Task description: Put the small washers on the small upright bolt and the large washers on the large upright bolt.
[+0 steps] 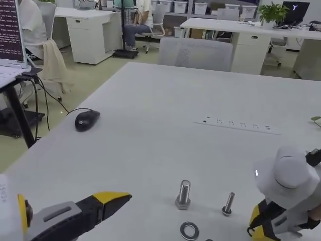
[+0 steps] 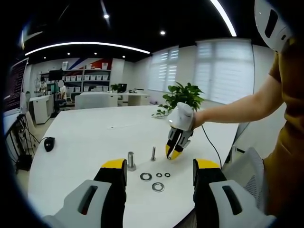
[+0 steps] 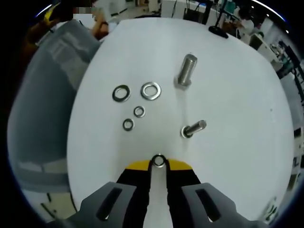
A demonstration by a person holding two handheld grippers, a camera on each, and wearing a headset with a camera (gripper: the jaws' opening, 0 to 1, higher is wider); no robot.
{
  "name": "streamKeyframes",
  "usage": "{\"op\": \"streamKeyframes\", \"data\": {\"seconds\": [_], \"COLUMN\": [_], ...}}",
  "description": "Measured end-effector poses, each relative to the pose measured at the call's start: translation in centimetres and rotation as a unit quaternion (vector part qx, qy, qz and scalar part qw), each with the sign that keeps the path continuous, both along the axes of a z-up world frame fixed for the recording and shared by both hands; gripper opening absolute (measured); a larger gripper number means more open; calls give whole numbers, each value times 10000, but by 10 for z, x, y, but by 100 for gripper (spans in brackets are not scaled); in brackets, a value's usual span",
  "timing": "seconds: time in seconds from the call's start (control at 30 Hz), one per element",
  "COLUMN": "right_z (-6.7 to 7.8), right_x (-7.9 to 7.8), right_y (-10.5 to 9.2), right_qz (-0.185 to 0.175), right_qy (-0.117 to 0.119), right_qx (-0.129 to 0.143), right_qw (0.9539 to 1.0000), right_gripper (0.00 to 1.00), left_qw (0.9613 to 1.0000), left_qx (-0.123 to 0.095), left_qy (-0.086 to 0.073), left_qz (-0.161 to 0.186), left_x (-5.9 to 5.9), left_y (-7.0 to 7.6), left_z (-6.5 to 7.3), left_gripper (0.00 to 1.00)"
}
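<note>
A large bolt (image 1: 183, 195) and a small bolt (image 1: 228, 204) stand upright on the white table (image 1: 150, 140), with a large washer (image 1: 189, 231) lying just in front of them. My right gripper (image 3: 159, 162) is shut on a small washer (image 3: 159, 161), held a short way from the small bolt (image 3: 194, 128). On the table lie two large washers (image 3: 121, 93) (image 3: 150, 90) and two small washers (image 3: 138, 111) (image 3: 128, 124), beside the large bolt (image 3: 186, 70). My left gripper (image 2: 159, 176) hangs open and holds nothing, back from the bolts; it sits at the lower left (image 1: 114, 199).
A black mouse (image 1: 87, 119) lies at the table's left edge and a white power strip (image 1: 238, 124) farther back. A grey chair (image 1: 195, 52) stands behind the table. A potted plant (image 2: 183, 97) stands at the far side behind the right gripper (image 2: 173, 149).
</note>
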State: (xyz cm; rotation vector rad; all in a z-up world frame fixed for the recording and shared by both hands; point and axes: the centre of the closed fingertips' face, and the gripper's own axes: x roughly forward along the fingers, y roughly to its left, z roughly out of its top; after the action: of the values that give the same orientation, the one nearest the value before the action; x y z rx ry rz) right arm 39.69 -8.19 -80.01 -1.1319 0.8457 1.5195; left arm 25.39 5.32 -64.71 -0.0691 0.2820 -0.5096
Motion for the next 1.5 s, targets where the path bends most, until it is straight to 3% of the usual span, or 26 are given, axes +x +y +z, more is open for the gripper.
{"op": "streamKeyframes", "data": {"seconds": [0.7, 1.5], "right_z": [46, 38], "right_x": [25, 33], "right_y": [31, 48], "right_qz": [70, 347], "right_qy": [-473, -487], "right_qx": [294, 149], "right_qw": [9984, 9981], "right_gripper": [12, 12], "left_qw": [10000, 10000], "left_qx": [-18, -35], "left_qy": [-28, -3], "left_qz": [6, 89], "left_x": [-2, 0], "left_y": [0, 5], "left_z": [2, 1], "left_gripper": [55, 55]}}
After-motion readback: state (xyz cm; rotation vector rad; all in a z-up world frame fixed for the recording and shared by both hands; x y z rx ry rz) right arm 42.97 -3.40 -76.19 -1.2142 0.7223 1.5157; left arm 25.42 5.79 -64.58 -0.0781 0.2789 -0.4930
